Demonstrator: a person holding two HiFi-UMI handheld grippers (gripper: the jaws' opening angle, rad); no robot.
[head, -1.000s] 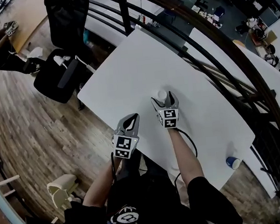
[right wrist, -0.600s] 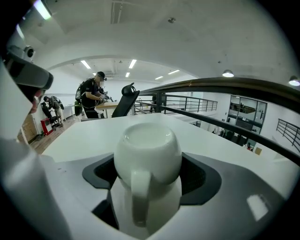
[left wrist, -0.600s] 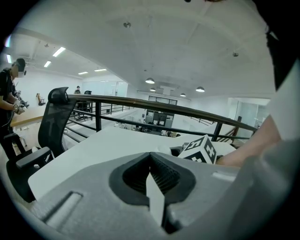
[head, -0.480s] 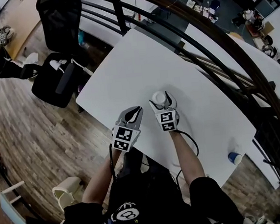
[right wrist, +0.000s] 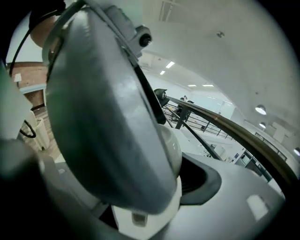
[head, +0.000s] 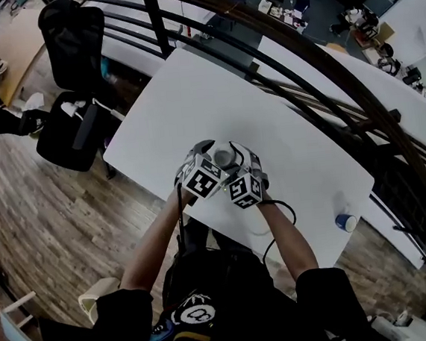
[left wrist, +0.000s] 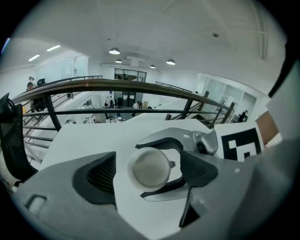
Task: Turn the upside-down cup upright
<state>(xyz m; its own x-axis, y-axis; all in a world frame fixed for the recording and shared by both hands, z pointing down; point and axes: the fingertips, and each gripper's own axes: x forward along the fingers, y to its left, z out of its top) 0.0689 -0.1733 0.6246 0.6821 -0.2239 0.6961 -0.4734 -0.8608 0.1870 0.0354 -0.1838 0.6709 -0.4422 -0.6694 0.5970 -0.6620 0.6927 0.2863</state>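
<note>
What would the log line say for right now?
right tool: just closed, holding cup | left tool: just opened, cup between jaws, not gripping

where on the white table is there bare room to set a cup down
The far half of the white rectangular table, up to the dark curved railing, is bare. So is the strip between the middle and the small blue cup at the right corner. Crowded: the near edge, where the small white cup is held.

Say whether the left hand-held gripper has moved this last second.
Yes. Left hand-held gripper went from table edge to the cup, jaws just opening around it.
</note>
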